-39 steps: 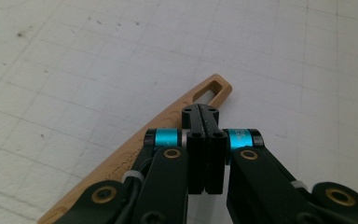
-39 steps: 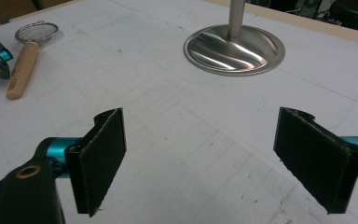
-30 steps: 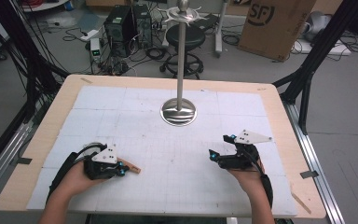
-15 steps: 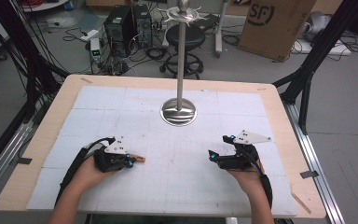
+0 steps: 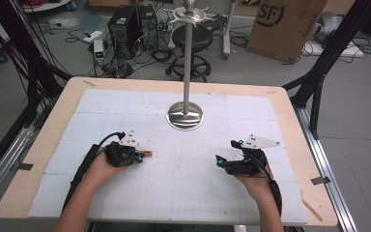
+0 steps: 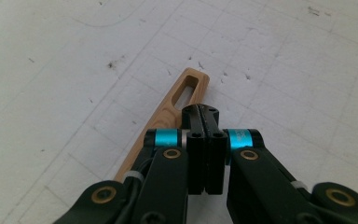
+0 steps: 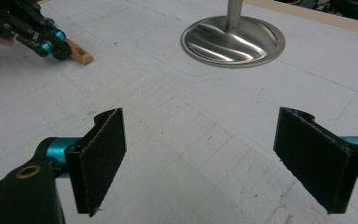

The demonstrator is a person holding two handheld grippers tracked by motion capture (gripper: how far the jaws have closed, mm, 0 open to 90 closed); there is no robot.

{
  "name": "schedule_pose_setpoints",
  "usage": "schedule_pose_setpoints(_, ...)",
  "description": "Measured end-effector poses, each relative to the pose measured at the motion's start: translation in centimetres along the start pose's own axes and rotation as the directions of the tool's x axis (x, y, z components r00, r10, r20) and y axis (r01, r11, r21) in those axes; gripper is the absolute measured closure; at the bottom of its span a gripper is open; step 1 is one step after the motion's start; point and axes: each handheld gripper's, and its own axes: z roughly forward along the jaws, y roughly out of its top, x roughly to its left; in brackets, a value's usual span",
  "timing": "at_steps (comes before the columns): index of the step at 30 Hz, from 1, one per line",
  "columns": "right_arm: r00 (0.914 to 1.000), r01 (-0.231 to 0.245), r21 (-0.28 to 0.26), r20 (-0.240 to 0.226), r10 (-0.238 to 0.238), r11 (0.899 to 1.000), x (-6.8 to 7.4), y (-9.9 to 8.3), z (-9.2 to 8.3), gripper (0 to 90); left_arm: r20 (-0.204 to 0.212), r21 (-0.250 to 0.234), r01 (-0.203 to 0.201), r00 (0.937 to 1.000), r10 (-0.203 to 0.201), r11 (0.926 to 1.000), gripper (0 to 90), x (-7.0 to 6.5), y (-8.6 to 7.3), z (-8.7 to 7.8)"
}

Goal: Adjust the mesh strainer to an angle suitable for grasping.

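Note:
A flat light-wood strip [image 5: 147, 153] with a slotted end sticks out past the tips of my left gripper [image 5: 139, 157], left of the table's middle. In the left gripper view the jaws [image 6: 200, 112] are pressed together over the strip [image 6: 177, 100], which runs under them at a slant. My right gripper [image 5: 225, 152] rests at the right, open wide. Its two black pads [image 7: 102, 158] stand far apart with bare mat between them. Far off in the right gripper view are the left gripper [image 7: 58, 46] and the strip [image 7: 80, 53].
A steel stand with a round base [image 5: 186, 116] and a tall pole topped by hooks rises at the table's far middle; its base [image 7: 233, 39] also appears in the right gripper view. White gridded mat [image 5: 183, 183] covers the wooden table. Computers, cables, a stool and a cardboard box lie beyond.
My left hand has slid to the right and a little farther from the person, carrying the wooden strip along. The right hand has stayed where it was.

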Motion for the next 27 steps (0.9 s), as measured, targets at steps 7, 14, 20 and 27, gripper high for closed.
schedule_pose_setpoints(7, 1.0000, -0.002, 0.004, 0.000, 0.002, 1.000, 0.1, -0.1, 0.1, 16.0, 0.008, -0.015, 0.001, 1.0000, -0.001, 0.9999, 87.9, -0.2, 0.0, -0.6)
schedule_pose_setpoints(14, 1.0000, 0.001, 0.012, -0.002, -0.001, 1.000, 0.2, -0.1, 0.4, 16.0, 0.025, -0.035, 0.001, 0.9997, 0.000, 0.9994, 88.0, -0.3, 0.2, -0.9)
schedule_pose_setpoints(20, 1.0000, 0.001, 0.019, -0.005, -0.001, 1.000, 0.2, -0.1, 0.6, 16.0, -0.024, 0.016, -0.016, 0.9996, 0.016, 0.9997, 88.0, -0.6, 1.2, 0.3)
schedule_pose_setpoints(27, 1.0000, -0.003, 0.024, -0.006, 0.003, 1.000, 0.1, -0.2, 0.7, 16.0, -0.088, 0.044, 0.013, 0.9961, -0.009, 0.9989, 88.1, 0.1, 1.8, 1.2)
